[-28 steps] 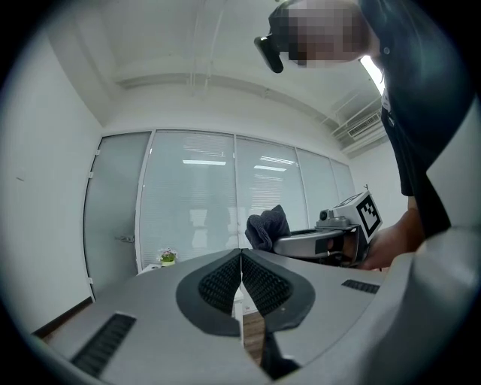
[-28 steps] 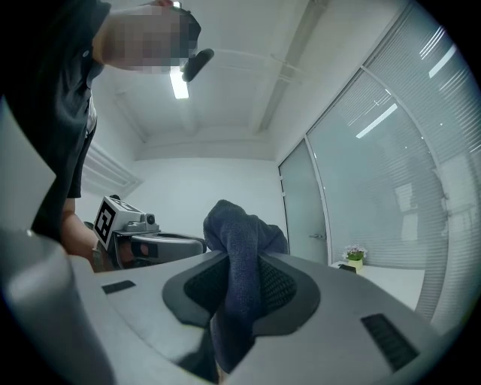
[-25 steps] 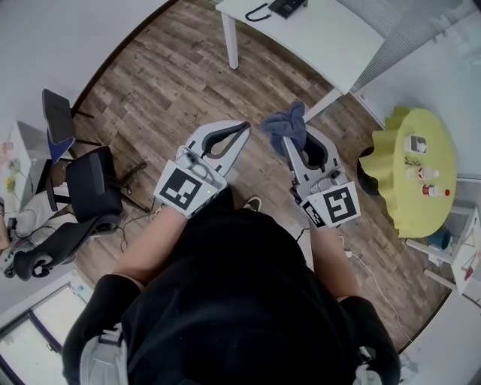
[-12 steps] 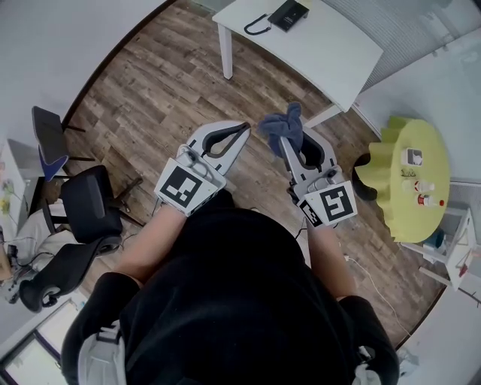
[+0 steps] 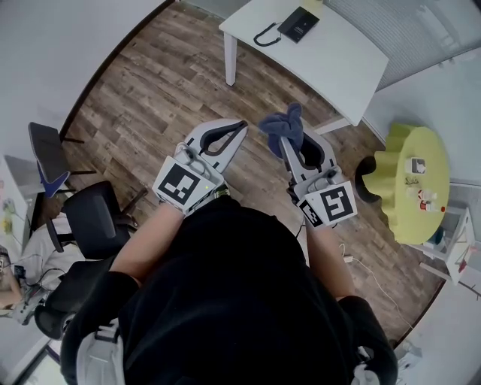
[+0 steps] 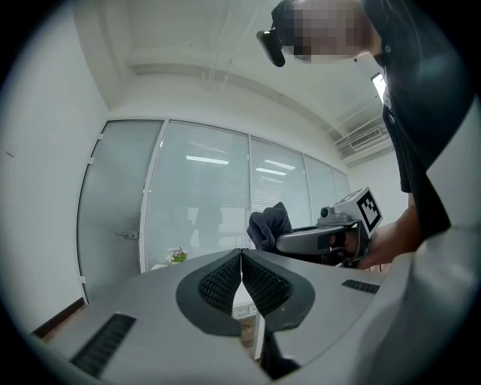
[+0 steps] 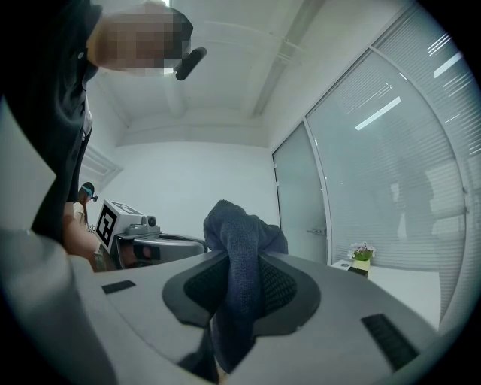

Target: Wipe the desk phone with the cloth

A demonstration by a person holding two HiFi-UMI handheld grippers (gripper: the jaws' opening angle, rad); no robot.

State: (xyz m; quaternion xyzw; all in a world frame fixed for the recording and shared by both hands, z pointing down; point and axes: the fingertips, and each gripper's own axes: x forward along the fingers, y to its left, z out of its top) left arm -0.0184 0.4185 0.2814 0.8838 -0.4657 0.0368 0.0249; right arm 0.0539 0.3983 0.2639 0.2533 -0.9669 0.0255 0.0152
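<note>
The black desk phone (image 5: 298, 23) with its coiled cord lies on a white desk (image 5: 338, 56) at the top of the head view, well ahead of both grippers. My right gripper (image 5: 282, 139) is shut on a dark blue cloth (image 5: 283, 125), which bunches above the jaws (image 7: 239, 248). My left gripper (image 5: 242, 126) is shut with nothing in it, its pads meeting at the tips (image 6: 240, 254). Both are held in front of the person's body above the wooden floor. In the left gripper view the right gripper (image 6: 319, 239) and the cloth (image 6: 269, 224) show beside it.
A yellow-green round table (image 5: 415, 180) with small bottles stands at the right. Black office chairs (image 5: 94, 218) stand at the left on the wood floor. A glass partition wall with blinds and a door fills both gripper views. A small flower pot (image 7: 361, 254) sits on a white surface.
The desk and phone have slid lower and nearer in the head view as the person walks towards them. Both grippers keep their pose, the cloth still held.
</note>
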